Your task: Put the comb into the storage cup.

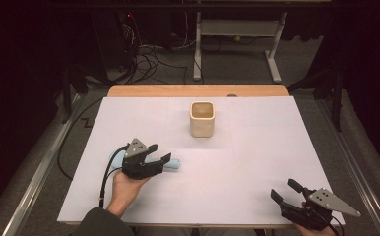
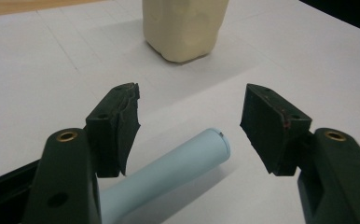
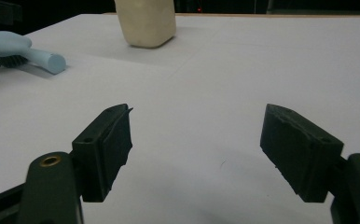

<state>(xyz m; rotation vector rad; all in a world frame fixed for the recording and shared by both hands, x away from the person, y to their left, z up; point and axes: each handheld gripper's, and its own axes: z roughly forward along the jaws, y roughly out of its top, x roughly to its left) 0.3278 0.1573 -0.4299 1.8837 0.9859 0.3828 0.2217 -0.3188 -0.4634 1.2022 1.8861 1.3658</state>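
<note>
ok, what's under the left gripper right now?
A light blue hairbrush lies on the white table cover, its handle between the open left gripper jaws, untouched. The gripper covers most of the brush head from above.

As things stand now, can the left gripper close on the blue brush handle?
Probably yes. The left gripper stands open just over the blue brush handle, which lies flat on the table between the jaws, with nothing blocking it.

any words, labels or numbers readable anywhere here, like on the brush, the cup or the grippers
None: no readable text in any view.
The light blue brush shows a plain handle, no print.
The cream cup has bare walls, no label.
The left hand-held gripper and the right hand-held gripper carry no markings that can be made out.
The white table cover shows only faint seams.
</note>
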